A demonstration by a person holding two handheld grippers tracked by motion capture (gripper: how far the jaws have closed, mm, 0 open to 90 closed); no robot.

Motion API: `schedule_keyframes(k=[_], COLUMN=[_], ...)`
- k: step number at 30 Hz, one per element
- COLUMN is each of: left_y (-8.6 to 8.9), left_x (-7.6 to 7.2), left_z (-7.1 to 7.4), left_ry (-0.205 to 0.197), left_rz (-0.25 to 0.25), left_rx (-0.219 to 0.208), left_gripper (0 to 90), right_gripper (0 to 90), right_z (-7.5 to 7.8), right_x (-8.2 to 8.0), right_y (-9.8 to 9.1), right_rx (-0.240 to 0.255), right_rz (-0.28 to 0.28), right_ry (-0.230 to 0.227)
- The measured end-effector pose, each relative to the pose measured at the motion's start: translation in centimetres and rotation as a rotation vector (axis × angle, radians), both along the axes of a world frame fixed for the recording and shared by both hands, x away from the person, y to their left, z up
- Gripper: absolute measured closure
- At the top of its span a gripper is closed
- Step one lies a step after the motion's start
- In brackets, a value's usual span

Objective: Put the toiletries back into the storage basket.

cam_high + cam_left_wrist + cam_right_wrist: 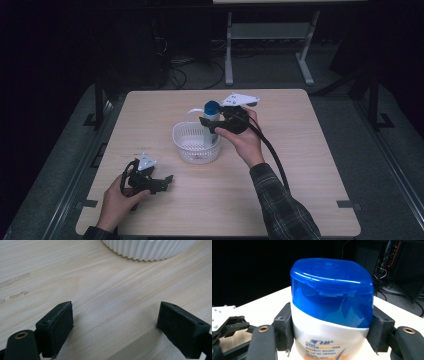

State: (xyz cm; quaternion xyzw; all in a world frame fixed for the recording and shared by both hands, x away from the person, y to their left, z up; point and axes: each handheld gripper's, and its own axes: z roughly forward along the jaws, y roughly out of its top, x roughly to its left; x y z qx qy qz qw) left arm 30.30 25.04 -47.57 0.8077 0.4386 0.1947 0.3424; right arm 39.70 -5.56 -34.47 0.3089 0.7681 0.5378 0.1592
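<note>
Resting near the front of the surface [300, 200], the left tool [167, 178] lies low in the person's left hand [116, 202], its jaws spread wide with nothing between them. In the left gripper view those jaws frame bare pale wood, and the ribbed white wall of the basket [147, 250] stands just beyond them.

Farther in, about mid-surface, the basket [196, 142] sits upright, a white round tub with slotted sides. Above its far right part the right hand [245, 137] holds the right tool [207, 125], which points left across the high view. This tool pinches a bottle [212, 114], white-bodied with a blue cap [212, 106]; the bottle stands upright over the basket's rim. Whether its base touches the basket cannot be told.

In the right gripper view both pads press the bottle [329, 322] on its white shoulder just under the cap [332, 287], one on each side. Part of a printed label shows low on the body.
</note>
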Motion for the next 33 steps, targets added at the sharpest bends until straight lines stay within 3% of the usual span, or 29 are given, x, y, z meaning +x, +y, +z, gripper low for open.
schedule_keyframes(k=[33], left_y=[0.0], left_x=[0.0], left_z=[0.0], left_ry=[0.001], left_rz=[0.000], left_rx=[0.001], left_gripper=[12.6], right_gripper=[34.2], right_z=[-4.5], right_x=[0.3], right_y=[0.4], right_rx=[-0.095], right_rz=[0.008], right_ry=[0.073])
